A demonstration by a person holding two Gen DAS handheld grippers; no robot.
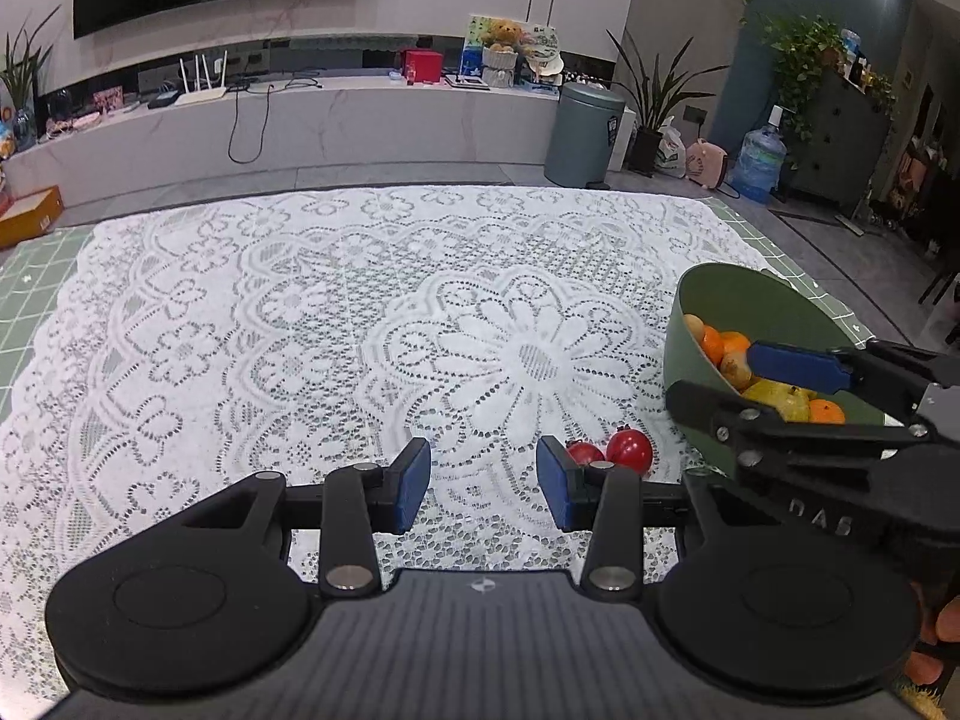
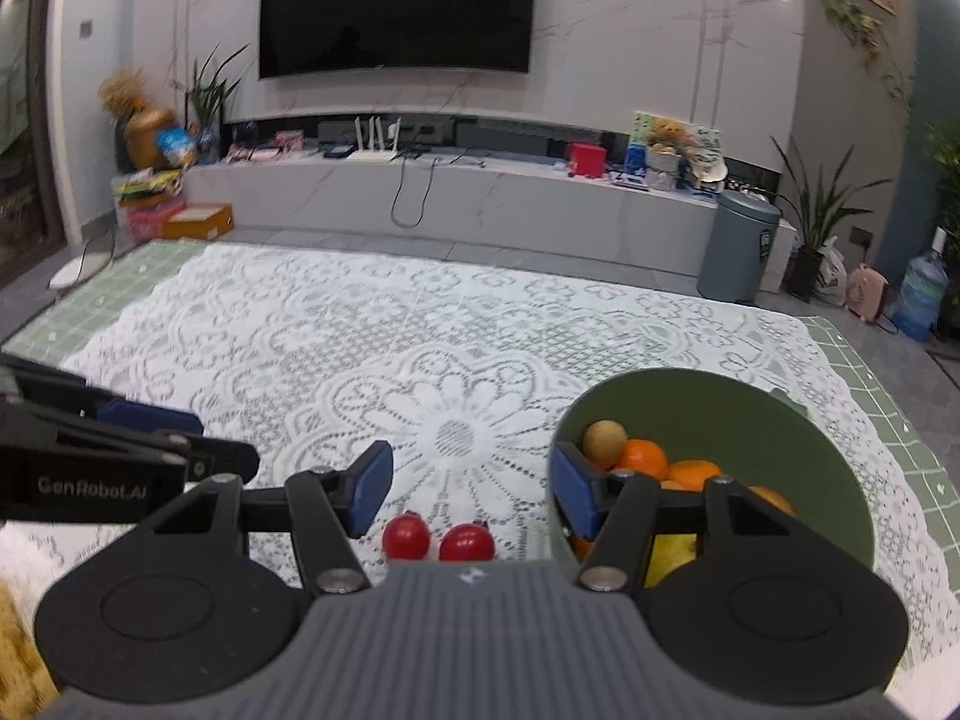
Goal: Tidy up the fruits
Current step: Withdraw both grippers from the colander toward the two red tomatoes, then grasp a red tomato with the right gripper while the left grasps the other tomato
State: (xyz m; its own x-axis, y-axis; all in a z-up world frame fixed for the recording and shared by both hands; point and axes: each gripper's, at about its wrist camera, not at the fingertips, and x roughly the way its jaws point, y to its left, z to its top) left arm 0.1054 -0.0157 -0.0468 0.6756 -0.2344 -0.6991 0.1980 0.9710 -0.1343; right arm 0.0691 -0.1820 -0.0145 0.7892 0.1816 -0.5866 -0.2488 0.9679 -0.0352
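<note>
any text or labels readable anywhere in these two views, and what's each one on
"GenRoboLAI", as far as it reads, last letters unclear: on the side of the left gripper, seen from the right wrist view.
"DAS": on the body of the right gripper, seen from the left wrist view.
Label on the grey bin: too small to read.
Boxes and cards on the TV shelf: too blurred to read.

Both wrist views near, tilted down, sharing bowl (image 1: 708,324).

Marble wall with dark TV (image 2: 396,6), long white ledge (image 2: 480,192) below, grey bin (image 2: 738,252), potted plants, grey tile floor.
</note>
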